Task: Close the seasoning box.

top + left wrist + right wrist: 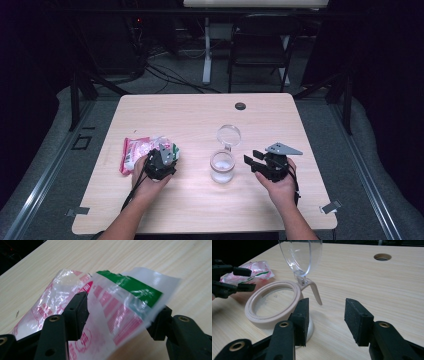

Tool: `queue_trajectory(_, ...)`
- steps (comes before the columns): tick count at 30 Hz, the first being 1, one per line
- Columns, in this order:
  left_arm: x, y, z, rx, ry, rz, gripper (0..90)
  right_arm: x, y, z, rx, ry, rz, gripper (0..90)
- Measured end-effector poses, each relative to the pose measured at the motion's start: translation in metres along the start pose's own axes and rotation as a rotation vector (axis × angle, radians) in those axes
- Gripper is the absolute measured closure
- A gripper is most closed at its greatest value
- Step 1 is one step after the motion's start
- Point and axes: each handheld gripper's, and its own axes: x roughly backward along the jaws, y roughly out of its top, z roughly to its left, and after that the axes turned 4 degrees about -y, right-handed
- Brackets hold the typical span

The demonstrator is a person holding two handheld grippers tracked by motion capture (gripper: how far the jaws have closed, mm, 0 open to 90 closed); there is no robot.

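Pale wooden table [200, 200] under a dark room, with a folding chair [260, 47] beyond its far edge. At left lies a red-and-white plastic packet [136, 151] with a green strip; the left gripper [161, 161] has its jaws spread around the packet's end, not pinching it. Mid-table stands a clear jar [222, 167] with its hinged lid [228, 135] up. Just right of it, the right gripper [255, 162] is spread, holding nothing.
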Motion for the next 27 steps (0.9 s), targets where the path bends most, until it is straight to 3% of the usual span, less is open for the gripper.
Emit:
queue_trajectory(5, -0.011, 0.006, 0.0, -0.009, 0.049, 0.047, 48.7, 0.011, -0.006, -0.004, -0.006, -0.028, -0.01, 54.5)
queue_trajectory(9, -0.012, 0.01, 0.003, 0.016, 0.044, 0.06, 59.1, 0.016, -0.009, -0.008, -0.015, -0.039, -0.012, 54.3)
queue_trajectory(12, -0.01, 0.013, 0.01, 0.07, 0.025, 0.053, 67.3, 0.021, -0.012, -0.012, -0.03, -0.057, -0.02, 54.2)
queue_trajectory(15, -0.009, 0.014, 0.014, 0.086, 0.013, 0.054, 74.4, 0.024, -0.013, -0.014, -0.035, -0.06, -0.024, 54.2)
queue_trajectory(16, -0.007, 0.013, 0.02, 0.126, -0.012, 0.042, 77.3, 0.025, -0.014, -0.015, -0.041, -0.064, -0.028, 54.2)
queue_trajectory(17, -0.007, 0.013, 0.02, 0.126, -0.012, 0.042, 79.8, 0.025, -0.014, -0.015, -0.041, -0.064, -0.028, 54.2)
queue_trajectory(18, -0.005, 0.012, 0.027, 0.164, -0.035, 0.035, 81.8, 0.025, -0.014, -0.016, -0.04, -0.063, -0.025, 54.2)
queue_trajectory(19, -0.005, 0.012, 0.027, 0.164, -0.035, 0.035, 83.4, 0.025, -0.014, -0.016, -0.04, -0.063, -0.025, 54.2)
queue_trajectory(20, -0.004, 0.01, 0.034, 0.211, -0.059, 0.023, 84.4, 0.025, -0.014, -0.016, -0.042, -0.06, -0.025, 54.4)
queue_trajectory(21, -0.004, 0.01, 0.034, 0.211, -0.059, 0.023, 85.9, 0.025, -0.014, -0.016, -0.042, -0.06, -0.025, 54.4)
queue_trajectory(23, 0.001, 0.006, 0.045, 0.284, -0.092, -0.009, 86.9, 0.024, -0.014, -0.015, -0.04, -0.053, -0.023, 54.7)
queue_trajectory(27, 0.009, 0.004, 0.054, 0.332, -0.096, -0.036, 89.2, 0.023, -0.014, -0.013, -0.036, -0.05, -0.021, 54.9)
